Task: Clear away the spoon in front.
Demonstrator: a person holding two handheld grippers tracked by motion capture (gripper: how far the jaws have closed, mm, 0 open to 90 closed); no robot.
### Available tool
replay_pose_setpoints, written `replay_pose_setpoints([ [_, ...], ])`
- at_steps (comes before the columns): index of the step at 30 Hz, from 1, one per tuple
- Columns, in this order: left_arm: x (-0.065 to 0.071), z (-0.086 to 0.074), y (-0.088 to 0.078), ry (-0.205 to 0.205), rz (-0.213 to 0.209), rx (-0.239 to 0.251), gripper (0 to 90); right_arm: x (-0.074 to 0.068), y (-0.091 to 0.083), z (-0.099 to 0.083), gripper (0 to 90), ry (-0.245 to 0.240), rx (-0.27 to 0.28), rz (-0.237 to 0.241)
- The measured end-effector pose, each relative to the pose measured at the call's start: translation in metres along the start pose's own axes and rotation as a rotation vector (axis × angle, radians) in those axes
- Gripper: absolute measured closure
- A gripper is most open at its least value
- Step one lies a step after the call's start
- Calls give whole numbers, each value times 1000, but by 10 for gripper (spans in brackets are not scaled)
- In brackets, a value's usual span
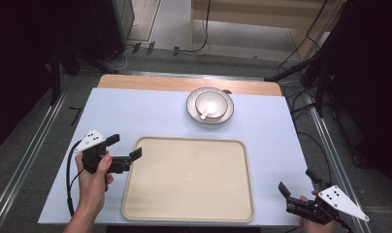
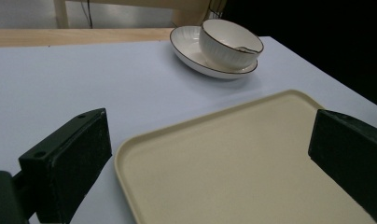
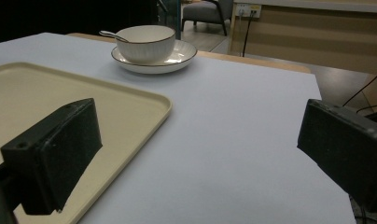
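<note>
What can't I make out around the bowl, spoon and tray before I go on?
- Spoon: its head lies inside the bowl; in the left gripper view the bowl's wall hides all but a bit at the rim.
- Plate: its centre is covered by the bowl.
- Tray: in the left gripper view its near and right parts are cut off by the edge and a jaw.
- Right gripper: the picture's bottom edge cuts off the hand.
</note>
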State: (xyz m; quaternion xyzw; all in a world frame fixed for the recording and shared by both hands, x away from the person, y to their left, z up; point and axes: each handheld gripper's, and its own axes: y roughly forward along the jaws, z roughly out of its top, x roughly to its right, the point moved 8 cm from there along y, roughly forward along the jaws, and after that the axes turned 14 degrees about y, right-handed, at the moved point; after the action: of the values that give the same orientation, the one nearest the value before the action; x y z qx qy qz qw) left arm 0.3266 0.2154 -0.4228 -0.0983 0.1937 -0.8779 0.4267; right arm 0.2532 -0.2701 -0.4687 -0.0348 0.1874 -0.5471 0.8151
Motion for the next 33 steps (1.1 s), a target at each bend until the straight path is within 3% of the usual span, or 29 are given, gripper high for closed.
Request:
replay_pose_setpoints([
  [6,12,14,18,-19,-41,13,0,1,0,0,0,4,3,-3],
  [8,16,19,23,5,-38,8,0,1,0,0,0,5,2,0],
  [16,33,38,47,30,-69,-9,0,1,0,0,0,6,3,2],
  [24,41,48,69,27,-82,-26,0,1,0,0,0,6,2,4],
  [33,41,55,88,25,-85,-35,0,0,1,0,0,6,0,9],
])
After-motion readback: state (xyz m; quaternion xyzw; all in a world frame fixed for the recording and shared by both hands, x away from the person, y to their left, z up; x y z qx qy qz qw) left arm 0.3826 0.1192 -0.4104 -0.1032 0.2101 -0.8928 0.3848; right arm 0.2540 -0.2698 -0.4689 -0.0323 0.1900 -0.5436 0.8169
